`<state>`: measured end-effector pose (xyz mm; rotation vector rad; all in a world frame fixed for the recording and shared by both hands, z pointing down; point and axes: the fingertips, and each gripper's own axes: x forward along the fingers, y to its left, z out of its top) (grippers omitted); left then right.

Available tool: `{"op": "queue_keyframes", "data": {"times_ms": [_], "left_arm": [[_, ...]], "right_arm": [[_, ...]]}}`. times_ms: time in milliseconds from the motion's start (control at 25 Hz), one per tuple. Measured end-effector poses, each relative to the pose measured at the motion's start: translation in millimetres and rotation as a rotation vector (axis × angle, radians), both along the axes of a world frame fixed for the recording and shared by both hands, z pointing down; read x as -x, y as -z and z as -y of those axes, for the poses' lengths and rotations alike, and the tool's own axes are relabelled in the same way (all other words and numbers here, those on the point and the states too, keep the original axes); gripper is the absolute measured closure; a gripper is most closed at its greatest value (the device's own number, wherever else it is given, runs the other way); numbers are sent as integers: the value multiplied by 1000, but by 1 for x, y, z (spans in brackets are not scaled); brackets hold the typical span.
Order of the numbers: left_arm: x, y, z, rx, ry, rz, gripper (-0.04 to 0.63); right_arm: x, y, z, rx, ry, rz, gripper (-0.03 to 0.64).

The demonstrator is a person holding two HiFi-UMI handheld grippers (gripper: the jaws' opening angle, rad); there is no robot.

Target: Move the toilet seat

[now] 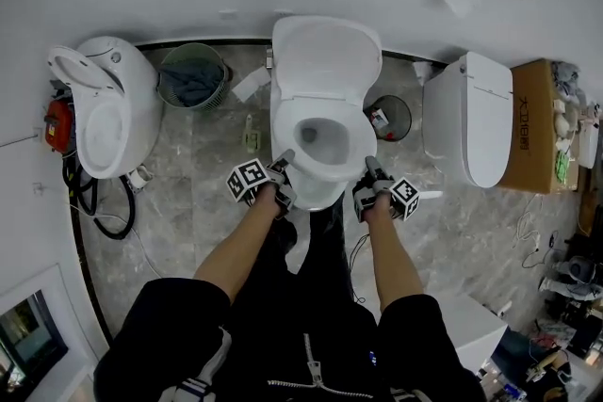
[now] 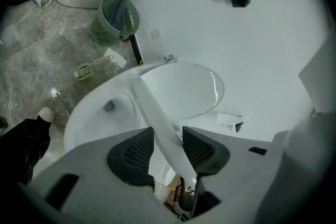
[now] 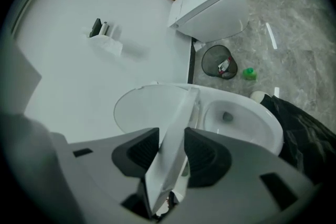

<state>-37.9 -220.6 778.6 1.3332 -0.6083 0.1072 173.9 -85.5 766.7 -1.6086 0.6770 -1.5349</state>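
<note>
Just illegible print (image 1: pixel 525 123) on cardboard box (image 1: pixel 540 89)

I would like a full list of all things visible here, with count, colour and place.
toilets: three, white, along the wall: left, middle, right
toilet seat: one, white, middle toilet, between both grippers' jaws
basket: one, green, between left and middle toilets
mesh bin: one, black, between middle and right toilets
cardboard box: one, brown, far right
hoses: several, black, floor beside left toilet
left gripper: one, grey, shut on toilet seat
right gripper: one, grey, shut on toilet seat
</note>
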Motion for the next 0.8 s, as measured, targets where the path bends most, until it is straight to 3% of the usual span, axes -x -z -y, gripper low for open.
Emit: {"op": "queue_keyframes", "data": {"times_ms": [200, 320, 560, 800], "left_arm": [[-16, 20, 28, -9, 65, -30, 414], [-29, 34, 51, -16, 130, -56, 411], [-59, 57, 107, -24, 277, -90, 408], [-81, 65, 155, -29, 382, -72, 399]], "right_arm": [[-17, 16, 28, -66, 61, 39, 451], [-33, 31, 59, -155, 89, 35, 436], [-67, 51, 121, -214, 151, 62, 396], [-86, 70, 167, -222, 151, 141, 388]]}}
